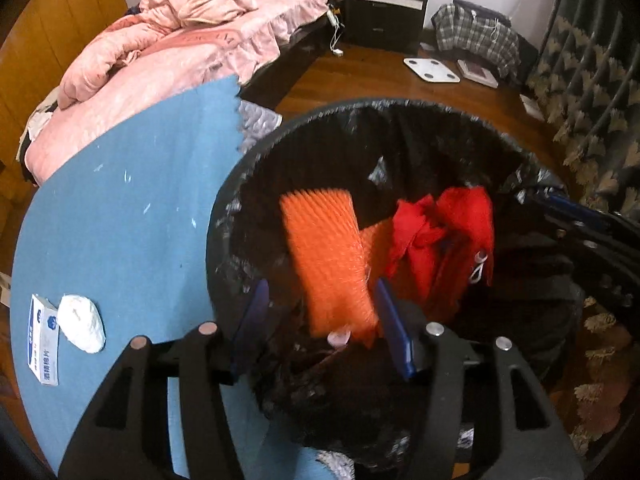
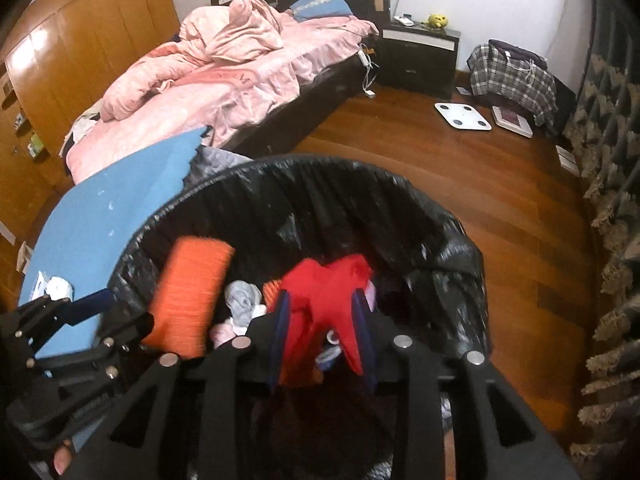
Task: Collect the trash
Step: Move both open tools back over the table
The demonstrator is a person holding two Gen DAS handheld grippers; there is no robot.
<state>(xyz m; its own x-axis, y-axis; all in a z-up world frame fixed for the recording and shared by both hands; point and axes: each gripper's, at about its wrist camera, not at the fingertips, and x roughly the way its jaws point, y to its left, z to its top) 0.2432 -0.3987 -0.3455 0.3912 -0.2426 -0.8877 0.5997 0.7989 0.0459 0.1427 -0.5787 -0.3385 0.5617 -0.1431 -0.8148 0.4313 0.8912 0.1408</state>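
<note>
A bin lined with a black bag (image 1: 360, 105) stands against a blue mat. My left gripper (image 1: 320, 282) hangs over its mouth, jaws wide apart. An orange foam net (image 1: 320, 248) lies blurred between them, and only the right finger is near it. My right gripper (image 2: 321, 294) is over the same bin (image 2: 320, 165). A red plastic bag (image 2: 320, 280) hangs loosely between its parted blue fingers. In the right wrist view the orange foam net (image 2: 192, 292) sits to the left, beside a grey crumpled wad (image 2: 242, 300). The red bag (image 1: 440, 240) also shows in the left wrist view.
On the blue mat (image 1: 120, 220), a crumpled white tissue (image 1: 82, 322) lies beside a small white-and-blue box (image 1: 42, 340). A bed with pink bedding (image 1: 180, 48) is behind the mat. A white scale (image 1: 432, 70) lies on the wooden floor. A patterned curtain (image 2: 608, 200) hangs at the right.
</note>
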